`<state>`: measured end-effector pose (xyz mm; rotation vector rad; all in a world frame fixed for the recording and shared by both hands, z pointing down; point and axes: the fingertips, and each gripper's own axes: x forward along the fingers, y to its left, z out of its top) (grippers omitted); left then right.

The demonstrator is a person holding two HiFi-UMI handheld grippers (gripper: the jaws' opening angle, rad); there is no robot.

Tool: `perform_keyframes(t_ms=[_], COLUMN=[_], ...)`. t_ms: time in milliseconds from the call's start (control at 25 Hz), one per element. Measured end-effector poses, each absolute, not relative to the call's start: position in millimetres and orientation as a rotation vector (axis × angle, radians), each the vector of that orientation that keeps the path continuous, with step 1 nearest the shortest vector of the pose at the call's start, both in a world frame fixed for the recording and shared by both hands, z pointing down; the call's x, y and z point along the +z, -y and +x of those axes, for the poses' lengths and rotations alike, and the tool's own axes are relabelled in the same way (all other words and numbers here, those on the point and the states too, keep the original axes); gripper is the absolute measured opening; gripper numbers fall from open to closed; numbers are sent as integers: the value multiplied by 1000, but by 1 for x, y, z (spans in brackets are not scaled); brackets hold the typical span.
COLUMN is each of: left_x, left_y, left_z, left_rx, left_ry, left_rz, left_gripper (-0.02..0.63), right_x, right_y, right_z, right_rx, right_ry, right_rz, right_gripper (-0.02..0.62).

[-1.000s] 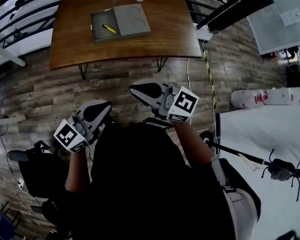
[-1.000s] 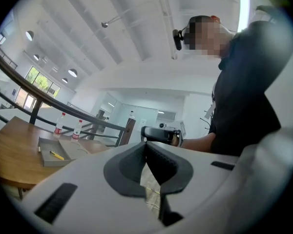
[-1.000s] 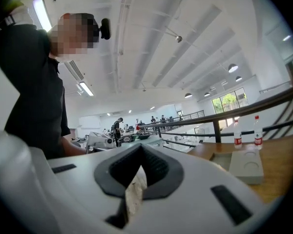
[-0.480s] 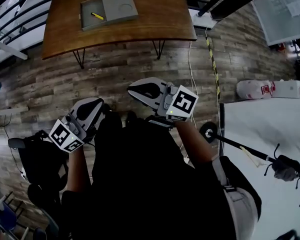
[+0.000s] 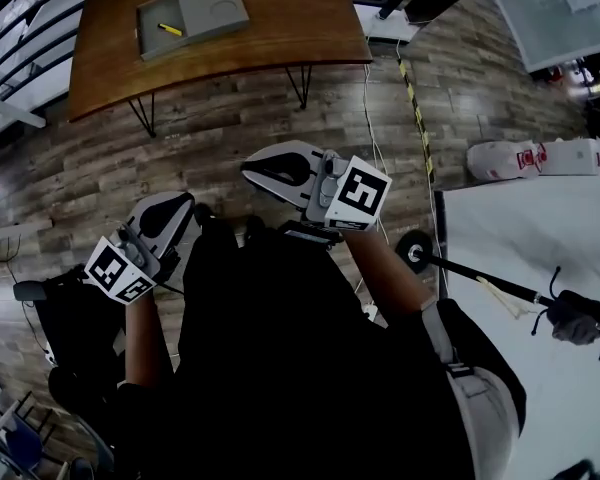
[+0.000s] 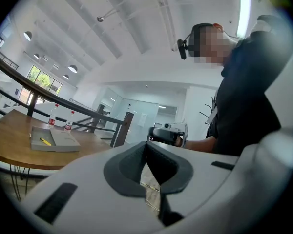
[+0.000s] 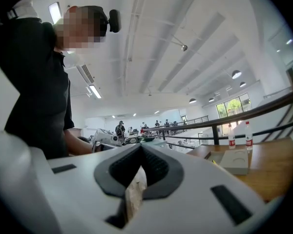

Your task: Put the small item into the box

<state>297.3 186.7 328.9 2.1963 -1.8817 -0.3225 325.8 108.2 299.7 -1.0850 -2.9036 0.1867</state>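
Note:
A grey open box lies on the brown wooden table at the top of the head view, far from me. A small yellow item rests in the box's left half. My left gripper is held close to the person's body over the plank floor, jaws shut and empty. My right gripper hangs beside it, also shut on nothing. In the left gripper view the box and yellow item sit at far left beyond the left gripper. In the right gripper view the box shows beyond the right gripper.
Two water bottles stand at the table's far edge by a black railing. A white table with a black stand lies at my right. A yellow-black cable runs along the floor. A dark bag sits at my left.
The table and box have slid up and left in the head view, farther from me. Both grippers stay shut near the body, shifted slightly left.

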Motion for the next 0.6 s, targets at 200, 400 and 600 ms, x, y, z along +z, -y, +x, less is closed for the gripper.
perform_keyframes(t_ms=[200,400,600], left_x=[330,330,335], left_y=[-191,-191,-185], left_z=[308,311,318], left_rx=[-308,-331,-337], left_ry=[1877,1877,1857], left_rz=[2185,2178,2182], left_gripper=[17,17,17], right_x=[298,297,304], right_y=[-103,-106,-103], right_z=[333,331,335], right_rx=[177,183,187], right_ry=[2907,2909,2905], right_rz=[-1090,-1089,-1074], right_gripper=[8,9,8])
